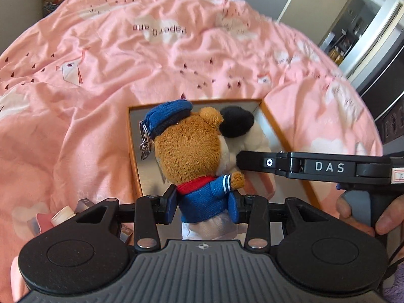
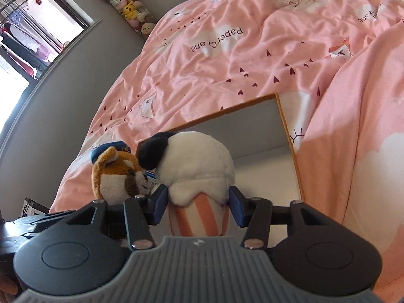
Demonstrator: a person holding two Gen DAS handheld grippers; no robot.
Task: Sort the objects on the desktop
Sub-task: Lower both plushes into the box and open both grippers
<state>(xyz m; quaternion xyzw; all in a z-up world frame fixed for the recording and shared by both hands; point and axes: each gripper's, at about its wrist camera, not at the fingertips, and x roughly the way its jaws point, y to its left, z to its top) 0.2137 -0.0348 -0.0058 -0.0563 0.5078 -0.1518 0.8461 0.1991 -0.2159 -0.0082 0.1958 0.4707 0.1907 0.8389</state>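
1. Plush sailor bear (image 1: pixel 199 161) clamped upright in left gripper (image 1: pixel 204 208), over the orange-rimmed box (image 1: pixel 132 151).
2. Right gripper (image 2: pixel 198 207) pinches the ice-cream plush (image 2: pixel 197 171) upright over the same box; toys touching, release should go straight down.

Each camera sits right behind its own gripper and looks forward, very close up. Both see the box (image 1: pixel 133 151) (image 2: pixel 287 136) on the pink bed (image 1: pixel 101 75) (image 2: pixel 252 63).
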